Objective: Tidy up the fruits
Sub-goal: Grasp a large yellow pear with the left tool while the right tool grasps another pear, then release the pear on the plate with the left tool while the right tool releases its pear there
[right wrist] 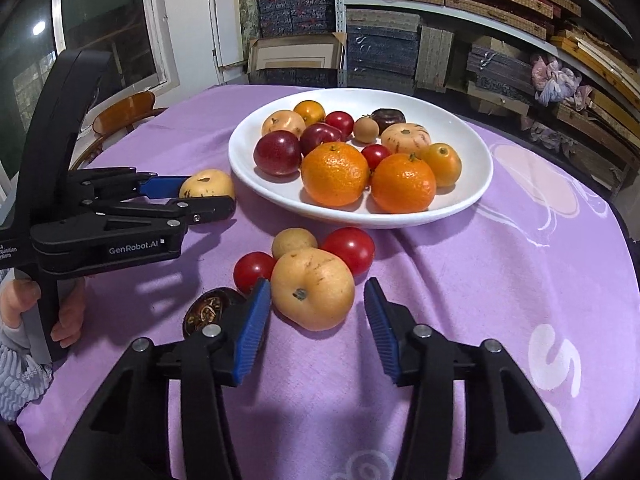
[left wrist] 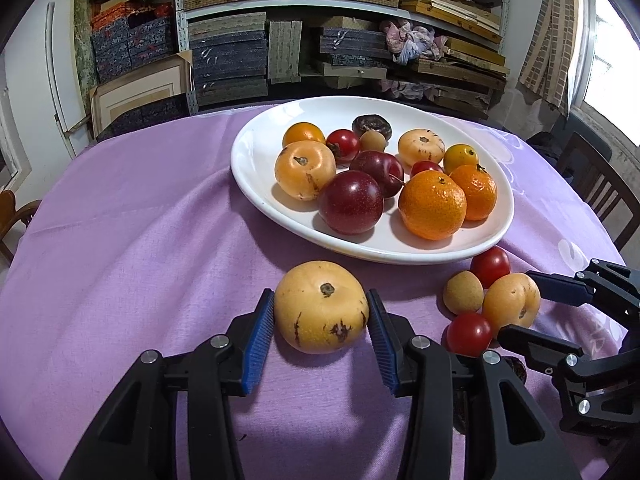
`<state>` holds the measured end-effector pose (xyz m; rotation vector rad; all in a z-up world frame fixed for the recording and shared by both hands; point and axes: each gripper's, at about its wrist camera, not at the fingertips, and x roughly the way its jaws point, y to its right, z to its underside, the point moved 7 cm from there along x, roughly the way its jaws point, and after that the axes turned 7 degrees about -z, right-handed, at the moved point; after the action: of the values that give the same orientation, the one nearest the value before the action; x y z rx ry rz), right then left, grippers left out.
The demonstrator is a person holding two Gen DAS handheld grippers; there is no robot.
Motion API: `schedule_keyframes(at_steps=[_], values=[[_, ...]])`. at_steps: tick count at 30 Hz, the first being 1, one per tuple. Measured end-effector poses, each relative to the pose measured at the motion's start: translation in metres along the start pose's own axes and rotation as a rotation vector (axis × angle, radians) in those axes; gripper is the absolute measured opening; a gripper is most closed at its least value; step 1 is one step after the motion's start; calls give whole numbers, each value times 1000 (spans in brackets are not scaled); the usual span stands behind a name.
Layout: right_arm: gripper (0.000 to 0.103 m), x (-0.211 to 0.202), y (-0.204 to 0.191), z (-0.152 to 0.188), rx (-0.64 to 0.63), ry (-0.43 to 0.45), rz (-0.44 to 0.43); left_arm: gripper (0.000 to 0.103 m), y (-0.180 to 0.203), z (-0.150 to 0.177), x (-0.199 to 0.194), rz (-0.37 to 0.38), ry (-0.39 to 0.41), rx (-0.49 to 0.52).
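While my left hand-held gripper (left wrist: pixel 320 316) clasps one yellow fruit (left wrist: pixel 320 306) near the surface's front edge, my right hand-held gripper (right wrist: pixel 316 308), unclenched, should centre around the other yellow fruit (right wrist: pixel 313 288) before squeezing gently.

The desk (right wrist: pixel 520 280) lies bare to the right of the loose fruit and along its left side. The crowded plate (right wrist: pixel 460 204) blocks the far middle. Between plate and right tool (right wrist: pixel 316 308), two tomatoes (right wrist: pixel 352 248) and a small tan fruit (right wrist: pixel 292 242) crowd the yellow fruit (right wrist: pixel 312 288); a dark fruit (right wrist: pixel 208 312), perhaps touching, sits by its left finger.
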<state>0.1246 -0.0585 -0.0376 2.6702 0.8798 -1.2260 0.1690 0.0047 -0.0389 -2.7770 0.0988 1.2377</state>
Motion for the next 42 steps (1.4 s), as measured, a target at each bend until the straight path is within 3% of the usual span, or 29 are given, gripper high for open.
schedule_keyframes(at_steps=[20, 30, 35, 37, 42], values=[[42, -4, 12, 9, 67, -25, -59, 46, 3, 3, 7, 12, -40, 9], [42, -21, 12, 7, 72, 33, -60, 45, 1, -4, -24, -2, 94, -1], [42, -60, 24, -21, 75, 154, -20, 45, 5, -36, -32, -4, 118, 7], [42, -67, 36, -42, 74, 167, 17, 45, 6, -55, -24, -37, 109, 29], [42, -46, 56, -92, 70, 137, 68, 45, 11, -95, 1, -4, 77, -8]])
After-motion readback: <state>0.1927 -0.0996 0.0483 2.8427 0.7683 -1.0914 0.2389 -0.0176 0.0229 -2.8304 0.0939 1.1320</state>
